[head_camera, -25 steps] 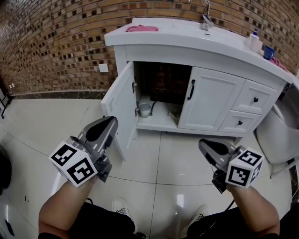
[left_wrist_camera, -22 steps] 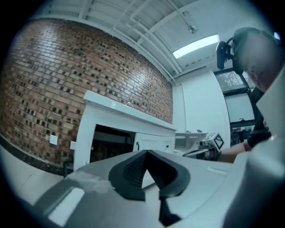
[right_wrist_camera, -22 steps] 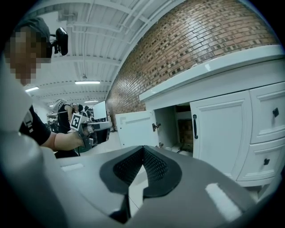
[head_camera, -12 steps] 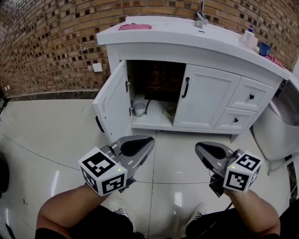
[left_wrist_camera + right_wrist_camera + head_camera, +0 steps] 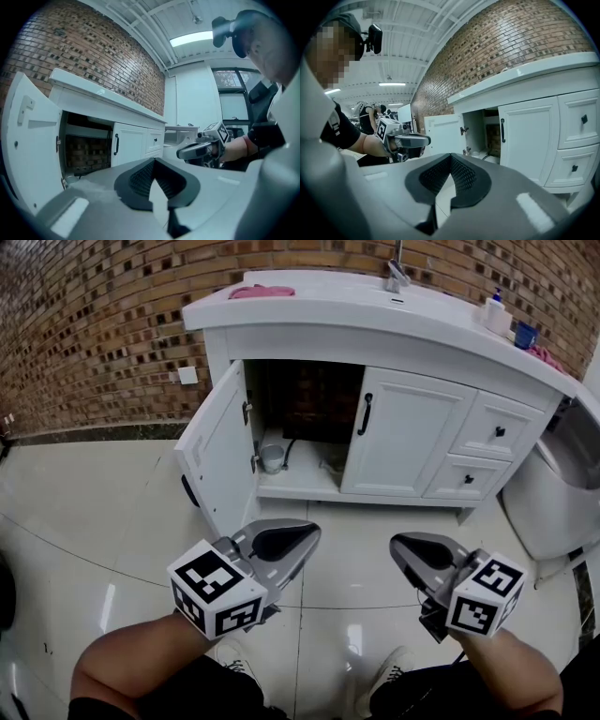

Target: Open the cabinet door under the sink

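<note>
Left claw: the left claw (image 5: 306, 538) has its jaws together with nothing between them; grey smooth shell, black ribbed pads (image 5: 140, 176).
Right claw: the right claw (image 5: 401, 549) is likewise closed and empty, level with the left one and apart from it; same ribbed black pads (image 5: 461, 178).
Markings: each marker cube (image 5: 217, 589) carries black-and-white square patterns, not letters.
Cabinet door: the cabinet door (image 5: 214, 451) stands swung wide open, ahead of the left claw and a little to its left, touching neither claw; white, flat, with a recessed panel.
Second door: the closed door (image 5: 398, 432), ahead between the claws, is white with a slim black bar handle (image 5: 365, 414).
Inside: a small shiny metal cup (image 5: 272, 458) sits in the open compartment.
Counter: the white countertop (image 5: 309, 307) is smooth with a rounded edge; a pink cloth (image 5: 261, 292) lies on it.
Surroundings: rough brown brick wall (image 5: 84, 324); glossy pale floor tiles (image 5: 103, 521) lie under both claws.
</note>
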`<action>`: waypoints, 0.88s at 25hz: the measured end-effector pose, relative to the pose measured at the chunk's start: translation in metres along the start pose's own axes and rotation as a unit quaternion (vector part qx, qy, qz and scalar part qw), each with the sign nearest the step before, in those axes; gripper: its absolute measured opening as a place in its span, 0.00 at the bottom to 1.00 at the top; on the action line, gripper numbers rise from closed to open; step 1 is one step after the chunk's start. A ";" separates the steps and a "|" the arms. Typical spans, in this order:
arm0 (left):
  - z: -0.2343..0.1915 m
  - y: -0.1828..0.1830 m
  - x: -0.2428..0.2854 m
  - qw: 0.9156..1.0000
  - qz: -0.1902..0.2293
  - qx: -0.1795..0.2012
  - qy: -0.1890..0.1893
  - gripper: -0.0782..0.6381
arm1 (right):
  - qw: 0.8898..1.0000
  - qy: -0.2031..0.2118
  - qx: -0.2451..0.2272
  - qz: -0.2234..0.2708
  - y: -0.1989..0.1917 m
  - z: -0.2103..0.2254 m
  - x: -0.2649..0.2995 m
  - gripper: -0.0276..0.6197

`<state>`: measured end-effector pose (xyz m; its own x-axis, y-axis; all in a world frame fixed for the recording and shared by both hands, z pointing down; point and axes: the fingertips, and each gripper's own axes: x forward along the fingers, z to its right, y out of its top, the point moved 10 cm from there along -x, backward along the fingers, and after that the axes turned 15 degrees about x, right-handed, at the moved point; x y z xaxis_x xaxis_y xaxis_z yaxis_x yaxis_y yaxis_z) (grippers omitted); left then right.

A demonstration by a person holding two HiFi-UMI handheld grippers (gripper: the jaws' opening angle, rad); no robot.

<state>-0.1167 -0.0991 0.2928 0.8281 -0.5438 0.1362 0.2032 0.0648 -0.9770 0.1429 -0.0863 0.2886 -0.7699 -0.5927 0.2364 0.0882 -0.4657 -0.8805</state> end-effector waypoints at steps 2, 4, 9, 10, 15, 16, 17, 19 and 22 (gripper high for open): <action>0.002 -0.003 0.001 1.000 -0.006 -0.001 -0.004 0.12 | 1.000 -0.004 0.001 0.005 0.001 0.002 -0.001 0.05; 0.003 -0.005 0.001 1.000 -0.009 -0.003 -0.006 0.12 | 1.000 -0.006 0.003 0.006 0.003 0.005 0.000 0.05; 0.001 -0.008 -0.001 1.000 -0.012 -0.017 -0.003 0.12 | 1.000 -0.005 0.005 0.004 0.005 0.006 -0.001 0.05; 0.000 -0.008 -0.002 1.000 -0.013 -0.019 -0.002 0.12 | 1.000 -0.003 0.005 0.002 0.005 0.005 -0.001 0.05; -0.003 -0.009 -0.002 1.000 -0.012 -0.019 0.004 0.12 | 1.000 0.001 0.009 -0.005 0.003 0.005 0.001 0.05; -0.003 -0.009 -0.002 1.000 -0.011 -0.019 0.004 0.12 | 1.000 0.001 0.010 -0.006 0.003 0.005 0.002 0.05; -0.002 -0.009 -0.002 1.000 -0.011 -0.019 0.004 0.12 | 1.000 0.001 0.010 -0.007 0.002 0.005 0.002 0.05; -0.002 -0.009 -0.002 1.000 -0.011 -0.019 0.004 0.12 | 1.000 0.002 0.009 -0.008 0.001 0.003 0.002 0.05; -0.003 -0.010 -0.003 1.000 -0.011 -0.019 0.005 0.12 | 1.000 0.002 0.006 -0.008 0.001 0.002 0.003 0.05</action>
<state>-0.1226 -0.1011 0.3016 0.8182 -0.5532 0.1569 0.2021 0.0212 -0.9791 0.1421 -0.0902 0.2895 -0.7737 -0.5829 0.2484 0.0842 -0.4832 -0.8714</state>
